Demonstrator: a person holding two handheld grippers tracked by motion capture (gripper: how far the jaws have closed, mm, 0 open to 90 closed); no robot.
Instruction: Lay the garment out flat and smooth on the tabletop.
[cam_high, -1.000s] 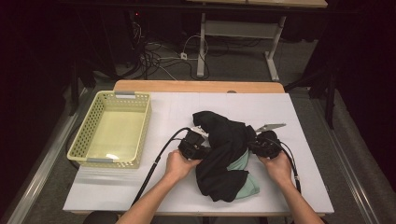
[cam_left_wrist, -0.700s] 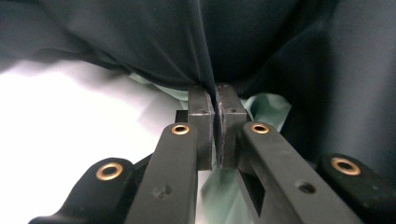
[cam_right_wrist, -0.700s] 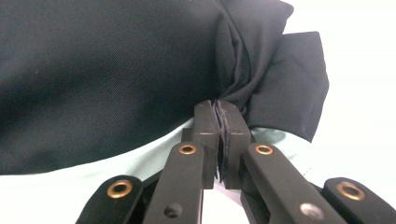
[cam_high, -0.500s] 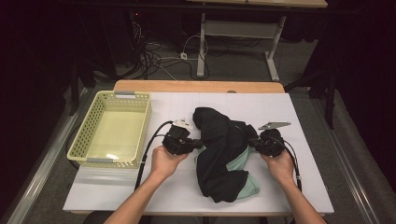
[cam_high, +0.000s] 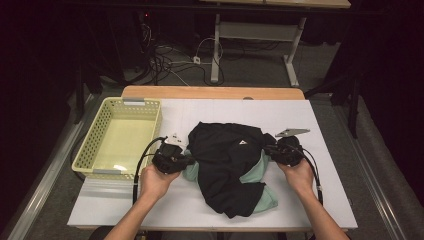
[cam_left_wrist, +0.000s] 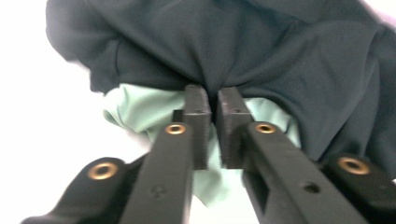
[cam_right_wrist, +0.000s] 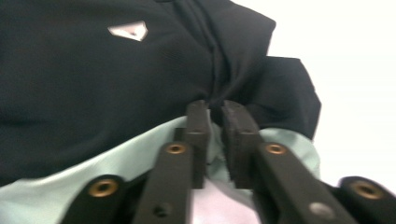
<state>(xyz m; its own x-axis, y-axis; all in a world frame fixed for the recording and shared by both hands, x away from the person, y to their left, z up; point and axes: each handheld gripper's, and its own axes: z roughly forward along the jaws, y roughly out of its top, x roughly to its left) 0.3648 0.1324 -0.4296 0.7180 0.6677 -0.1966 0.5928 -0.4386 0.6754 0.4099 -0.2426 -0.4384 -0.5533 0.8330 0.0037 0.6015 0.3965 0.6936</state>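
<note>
Cloth in 2 colours lies bunched on the white table (cam_high: 325, 200): a black garment (cam_high: 227, 160) on top, a mint-green cloth (cam_high: 265, 197) showing from under its left, right and lower edges. A small pale tag (cam_high: 243, 142) sits on the black fabric near the middle.

Left gripper (cam_high: 187, 161): held in the person's left hand (cam_high: 157, 181) at the left edge of the heap. In the left gripper view its 2 jaws stand nearly together with a narrow gap, black fabric gathered at their tips and green cloth beneath them. The jaws have just been opening; fabric lies between them, and whether the pads press on it cannot be told.

Right gripper (cam_high: 267, 150): held in the right hand (cam_high: 300, 175) at the right edge of the heap. Its jaws likewise show a narrow gap with a fold of black fabric at the tips, and have just been opening.

A yellow basket (cam_high: 90, 150) stands at the table's left, just beside the left gripper.
</note>
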